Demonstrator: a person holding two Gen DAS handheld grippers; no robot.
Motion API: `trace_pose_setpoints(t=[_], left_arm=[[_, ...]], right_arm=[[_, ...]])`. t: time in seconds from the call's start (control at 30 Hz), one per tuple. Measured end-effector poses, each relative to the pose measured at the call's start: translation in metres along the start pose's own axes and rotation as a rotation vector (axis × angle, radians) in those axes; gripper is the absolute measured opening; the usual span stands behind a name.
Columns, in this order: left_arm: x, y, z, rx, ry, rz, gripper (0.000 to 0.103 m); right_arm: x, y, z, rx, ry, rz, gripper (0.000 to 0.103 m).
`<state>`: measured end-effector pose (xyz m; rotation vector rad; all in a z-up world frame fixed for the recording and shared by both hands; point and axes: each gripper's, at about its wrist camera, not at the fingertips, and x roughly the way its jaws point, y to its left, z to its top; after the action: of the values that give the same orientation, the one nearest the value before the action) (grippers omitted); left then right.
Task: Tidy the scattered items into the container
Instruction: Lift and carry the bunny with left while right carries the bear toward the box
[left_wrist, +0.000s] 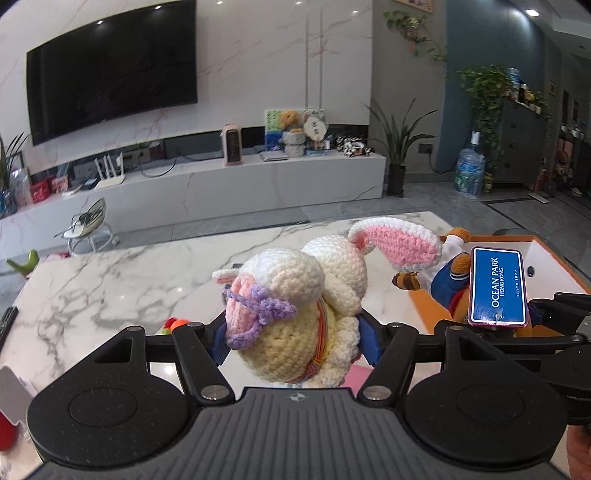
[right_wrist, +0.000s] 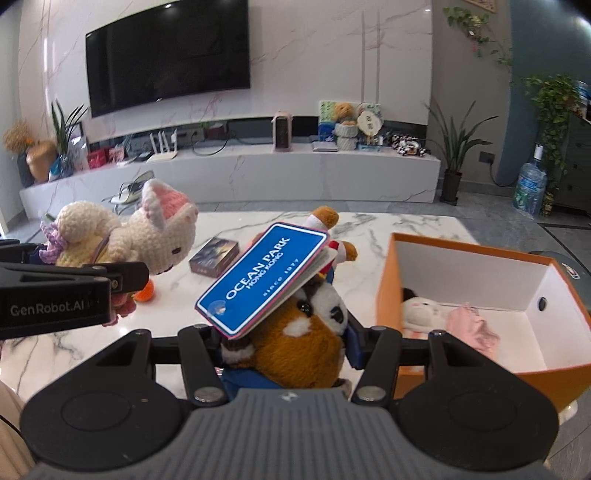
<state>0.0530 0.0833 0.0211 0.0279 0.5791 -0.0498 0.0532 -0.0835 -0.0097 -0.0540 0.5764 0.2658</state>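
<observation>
So left gripper jaws clamp the bunny, right gripper grips the plush, box at right

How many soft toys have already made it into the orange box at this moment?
1 that I can make out: a pale plush toy lying on the floor of the orange box, beside a pink fabric item. The near wall may hide more.

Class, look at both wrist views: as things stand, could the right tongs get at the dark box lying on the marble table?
Probably not yet. The right tongs are shut on the red panda plush, whose blue tag hangs in front of the dark box; the plush must go first.
</observation>
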Motion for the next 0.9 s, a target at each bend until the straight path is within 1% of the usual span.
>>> trace_pose_setpoints(t=[0.23, 0.47, 0.7, 0.9], left_arm=[[-0.003, -0.046, 0.011, 0.075, -0.029, -0.045, 0.077], [0.008, -0.096, 0.024, 0.142, -0.035, -0.117, 0.077], [0.026, -0.148, 0.038, 0.2, -0.04, -0.203, 0.077], [0.048, -0.185, 0.046, 0.23, -0.03, -0.264, 0.077]], right_arm=[[-0.024, -0.036, -0.002, 0.065, -0.047, -0.037, 0.058], [-0.041, -0.086, -0.005, 0.152, -0.084, -0.091, 0.058], [-0.044, -0.144, -0.008, 0.258, -0.091, -0.165, 0.058], [-0.038, -0.189, -0.007, 0.295, -0.1, -0.227, 0.058]])
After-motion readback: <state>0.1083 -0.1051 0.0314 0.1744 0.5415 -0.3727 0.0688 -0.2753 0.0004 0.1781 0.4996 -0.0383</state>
